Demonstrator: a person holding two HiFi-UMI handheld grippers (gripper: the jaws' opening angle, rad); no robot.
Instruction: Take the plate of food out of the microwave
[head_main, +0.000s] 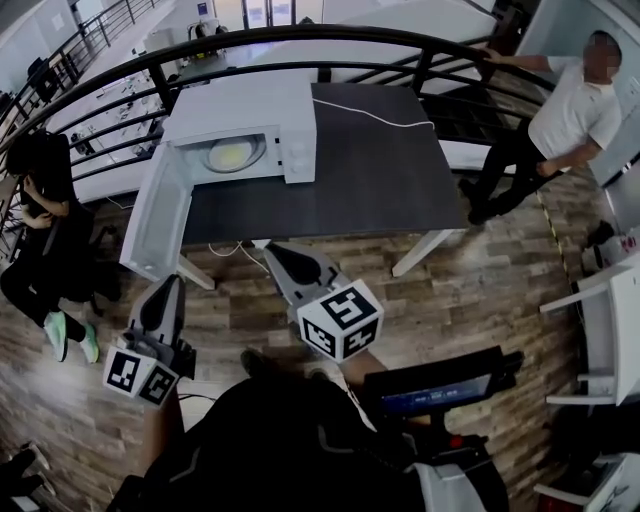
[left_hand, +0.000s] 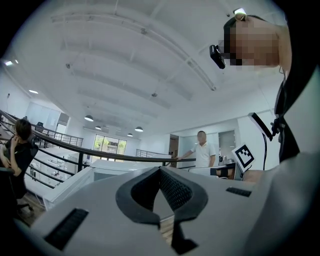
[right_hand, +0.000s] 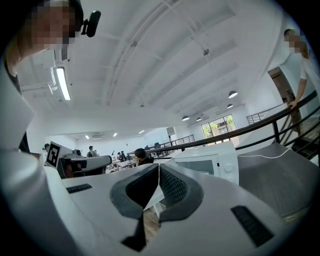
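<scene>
**Plate's sitting in the open microwave, here's how I'd go in**

Both claws are well short of the surface right now. The left claw and right claw are each clenched tip to tip on nothing, held low in front of me and pointing level at the microwave. The door is swung wide to the left, and the plate is inside on the floor of the cavity with something pale yellow on it. I can't tell what the food is from here.

My plan, for what it's worth:

- Release both claws before they get anywhere near the opening. Opening up inside that box looks cramped.
- Keep the left claw inboard of the door. It hangs out past the surface edge, right in that claw's path.
- Go in level and low, and take the near rim rather than reaching over the food.
- Draw it straight out flat. Any tilt and I reckon the food slides.

Two claws on the rim, spaced apart, feels safer than one.
</scene>
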